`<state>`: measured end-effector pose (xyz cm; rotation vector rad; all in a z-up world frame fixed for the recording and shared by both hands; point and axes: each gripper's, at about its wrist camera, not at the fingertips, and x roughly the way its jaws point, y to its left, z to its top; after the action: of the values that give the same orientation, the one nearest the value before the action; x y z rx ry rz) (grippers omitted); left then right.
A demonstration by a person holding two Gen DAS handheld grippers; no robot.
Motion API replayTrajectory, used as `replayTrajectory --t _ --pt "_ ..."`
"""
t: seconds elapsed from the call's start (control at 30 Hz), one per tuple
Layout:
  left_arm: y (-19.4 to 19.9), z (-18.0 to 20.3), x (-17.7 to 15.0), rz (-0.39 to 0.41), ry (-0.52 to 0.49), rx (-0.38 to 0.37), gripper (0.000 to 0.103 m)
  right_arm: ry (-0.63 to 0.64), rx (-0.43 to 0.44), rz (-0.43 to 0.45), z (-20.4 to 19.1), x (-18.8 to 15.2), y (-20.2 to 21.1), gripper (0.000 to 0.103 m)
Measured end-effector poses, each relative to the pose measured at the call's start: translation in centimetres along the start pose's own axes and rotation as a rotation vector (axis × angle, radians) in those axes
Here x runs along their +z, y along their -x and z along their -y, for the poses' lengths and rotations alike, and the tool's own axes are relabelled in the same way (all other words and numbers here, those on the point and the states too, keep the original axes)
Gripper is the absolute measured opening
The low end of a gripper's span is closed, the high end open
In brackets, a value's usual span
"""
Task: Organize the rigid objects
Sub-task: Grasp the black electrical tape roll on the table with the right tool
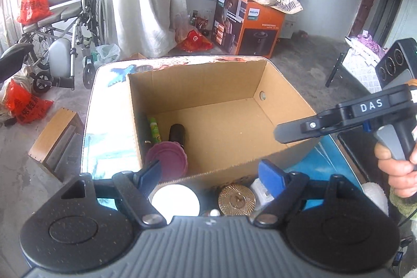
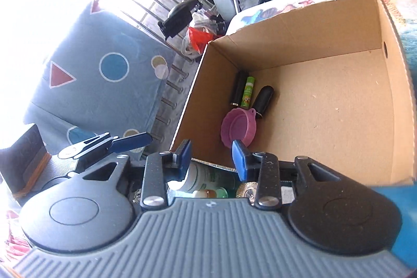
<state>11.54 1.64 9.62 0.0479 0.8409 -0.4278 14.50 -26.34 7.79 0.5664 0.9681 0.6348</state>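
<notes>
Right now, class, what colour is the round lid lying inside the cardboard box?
Pinkish purple. The lid shows best in the right wrist view, near the box's corner.

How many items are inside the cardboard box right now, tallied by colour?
Black cylinders: 2, one against the box wall and one further in
Green tube: 1
Purple lid: 1
Total: 4, all in the cardboard box, clustered in one near corner.
</notes>
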Motion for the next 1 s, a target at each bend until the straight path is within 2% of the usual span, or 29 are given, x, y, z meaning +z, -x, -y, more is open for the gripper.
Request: replayTrajectory --t 0.17,0.3,0.4,0.5,0.57,0.77,1.0 --pt "0.6 0.7 -4.8 0.001 0.035 0.022 0.084 0.025 -0.005 0.082 -0.6 -6.0 2.5 0.034" --pt "-0.9 1.0 -8.0 -0.059 0.047 0.038 0.084 0.05 -0.055 0.127 -0.9 -10.4 1.6 0.035" --pt "-2.5 1.3 -9.8 -0.109 0.065 0.06 0.084 0.089 -0.13 0.132 -1.0 -12.8 -0.5 0.035" --pt "-3.9 1.7 -11.3 -0.142 0.057 0.083 0.084 0.098 -0.162 0.088 -0.5 -13.9 -3.3 0.035" --pt "-4.7 2.1 -12.5 -0.156 0.03 0.125 0.084 0.094 -0.159 0.05 -0.2 -14.5 -5.0 0.035" --pt "-6.8 3.0 -13.7 -0.173 -0.036 0.195 0.083 0.106 -0.175 -0.002 -0.2 -14.9 -8.7 0.035" --pt "-7.6 3.2 -13.9 -0.16 -0.078 0.218 0.076 0.149 -0.203 -0.048 -0.5 -14.8 -11.4 0.033"
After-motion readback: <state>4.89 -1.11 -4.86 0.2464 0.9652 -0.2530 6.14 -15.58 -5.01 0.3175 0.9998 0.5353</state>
